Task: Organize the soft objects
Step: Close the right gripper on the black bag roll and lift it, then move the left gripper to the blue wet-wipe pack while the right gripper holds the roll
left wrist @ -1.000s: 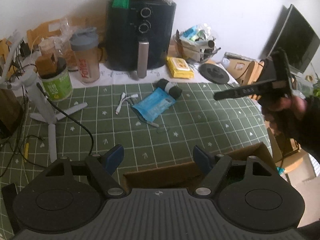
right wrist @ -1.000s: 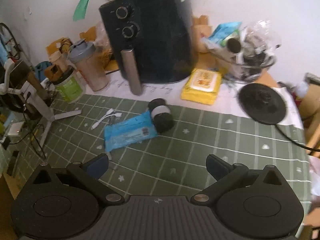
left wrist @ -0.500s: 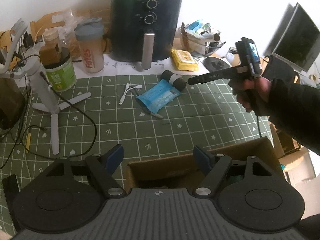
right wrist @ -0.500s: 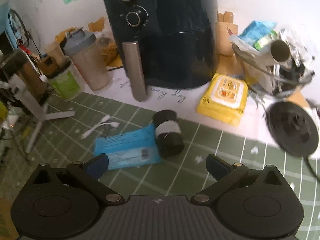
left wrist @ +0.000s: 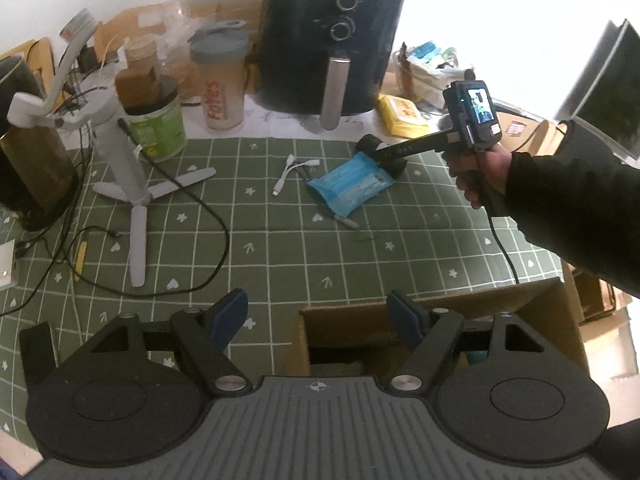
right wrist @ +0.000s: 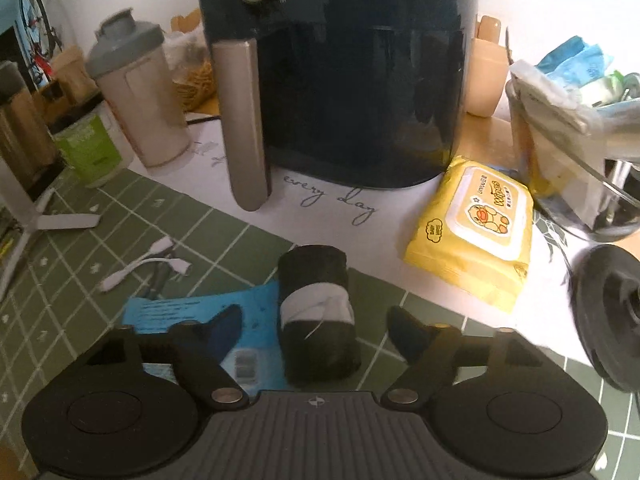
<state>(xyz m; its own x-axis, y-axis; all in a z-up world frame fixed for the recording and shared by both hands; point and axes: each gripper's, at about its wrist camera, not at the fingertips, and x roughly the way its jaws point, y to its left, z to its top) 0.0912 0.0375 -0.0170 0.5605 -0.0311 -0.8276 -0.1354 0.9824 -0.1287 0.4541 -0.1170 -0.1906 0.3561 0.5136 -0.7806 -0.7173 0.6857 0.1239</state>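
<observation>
White wall (left wrist: 480, 8) behind; green grid tablecloth (left wrist: 280, 248); monitor (left wrist: 608, 92) right.

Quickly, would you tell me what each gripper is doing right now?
Left gripper: open, empty, above the cardboard box.
Right gripper: closing around the black roll, pads not yet touching.

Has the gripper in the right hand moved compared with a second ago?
Yes. In the left wrist view the right gripper has swung from the table's right edge in toward the air fryer, and its closing jaws now straddle the black roll.

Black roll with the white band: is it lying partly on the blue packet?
Yes, the black roll with the white band overlaps the blue packet's right edge.
</observation>
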